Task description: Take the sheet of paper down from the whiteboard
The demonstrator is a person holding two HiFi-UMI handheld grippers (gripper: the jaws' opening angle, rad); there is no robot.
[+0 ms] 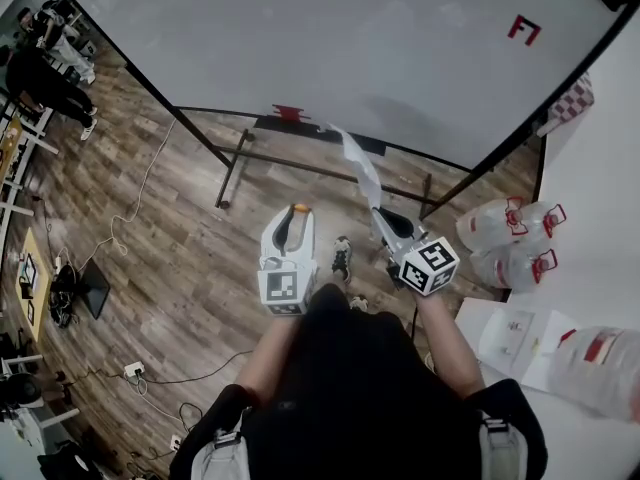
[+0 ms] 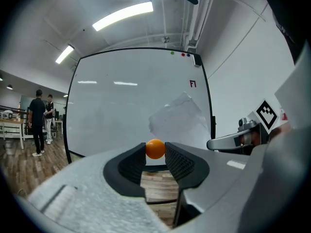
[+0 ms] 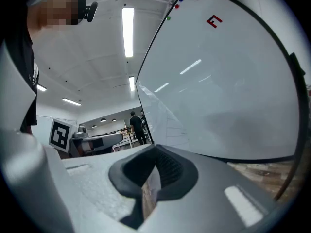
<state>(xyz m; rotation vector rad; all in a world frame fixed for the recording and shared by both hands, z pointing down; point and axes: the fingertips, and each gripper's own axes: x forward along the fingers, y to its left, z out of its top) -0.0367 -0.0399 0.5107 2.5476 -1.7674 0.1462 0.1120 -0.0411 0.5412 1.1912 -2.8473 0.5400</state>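
The whiteboard (image 1: 330, 38) stands ahead on its frame. The sheet of paper (image 1: 360, 163) hangs free in front of the board, and my right gripper (image 1: 383, 211) is shut on its lower end. In the right gripper view the paper (image 3: 163, 115) runs edge-on from between the pads of the right gripper (image 3: 154, 154) up along the board (image 3: 228, 81). My left gripper (image 1: 297, 213) is shut on a small orange ball (image 1: 300, 209). In the left gripper view the ball (image 2: 155, 148) sits pinched at the jaw tips, with the paper (image 2: 177, 115) behind it.
A red letter F (image 1: 524, 29) is on the board's upper right. A red item (image 1: 288, 112) lies at the board's foot. Water jugs (image 1: 510, 238) stand at the right, beside a white table (image 1: 560, 408) with sheets. People (image 2: 41, 120) stand far left; cables (image 1: 130, 208) cross the floor.
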